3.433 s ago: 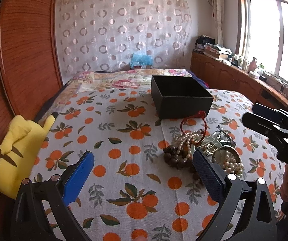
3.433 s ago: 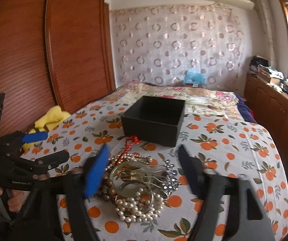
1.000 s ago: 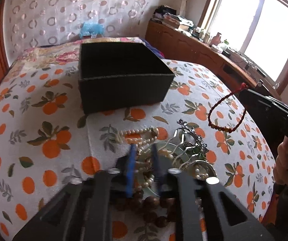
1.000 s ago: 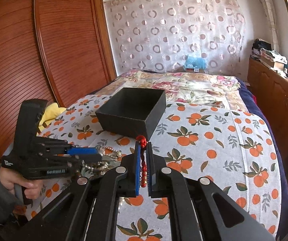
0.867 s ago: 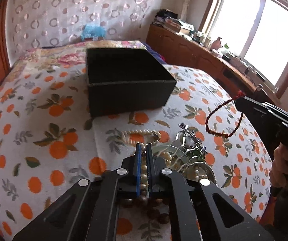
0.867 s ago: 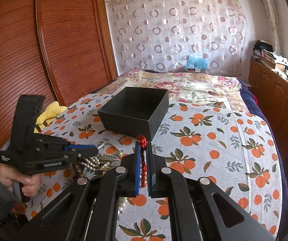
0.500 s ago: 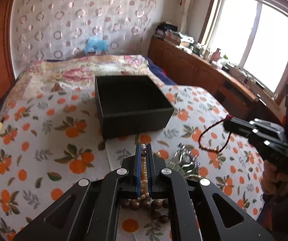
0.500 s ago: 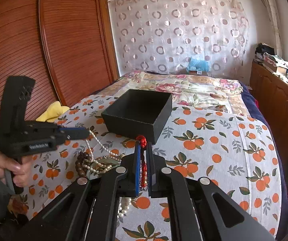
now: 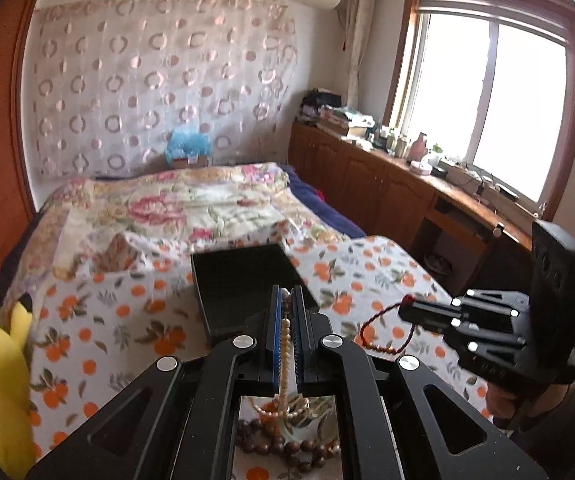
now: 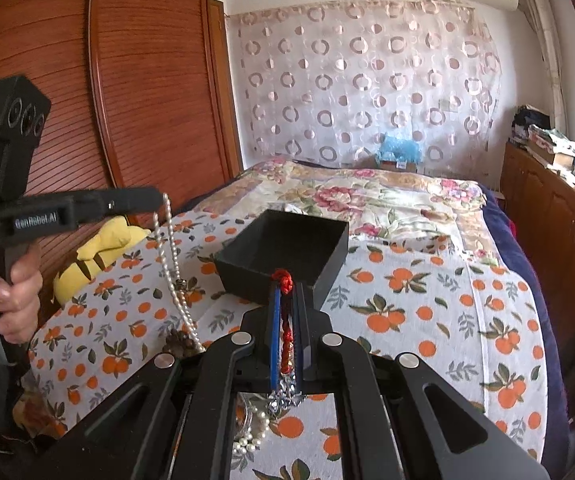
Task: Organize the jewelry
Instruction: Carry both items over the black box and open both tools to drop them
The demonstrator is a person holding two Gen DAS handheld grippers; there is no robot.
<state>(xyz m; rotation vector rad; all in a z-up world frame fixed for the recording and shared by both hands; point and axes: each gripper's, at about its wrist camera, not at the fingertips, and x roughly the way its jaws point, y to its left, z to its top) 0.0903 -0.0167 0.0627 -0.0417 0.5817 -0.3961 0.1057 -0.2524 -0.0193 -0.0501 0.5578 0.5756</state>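
Note:
My left gripper (image 9: 286,294) is shut on a pearl necklace (image 9: 284,354) and holds it high above the bed; from the right wrist view the strand (image 10: 173,268) hangs down from that gripper (image 10: 159,200) to the jewelry pile. My right gripper (image 10: 286,290) is shut on a red bead bracelet (image 10: 284,312); in the left wrist view the bracelet (image 9: 383,330) dangles from it (image 9: 401,312). An open black box (image 10: 287,250) stands on the orange-print sheet just beyond both grippers; it also shows in the left wrist view (image 9: 243,284). The jewelry pile (image 9: 287,432) lies under the left gripper.
A yellow plush toy (image 10: 99,254) lies at the bed's left edge by the wooden wardrobe (image 10: 127,100). A floral quilt (image 10: 367,196) covers the far bed. Wooden cabinets (image 9: 387,196) with clutter run under the window on the right.
Both grippers closed on jewelry and lifted. In the last second the left gripper rose higher, drawing the pearl necklace up out of the pile; the right still holds the red bracelet.

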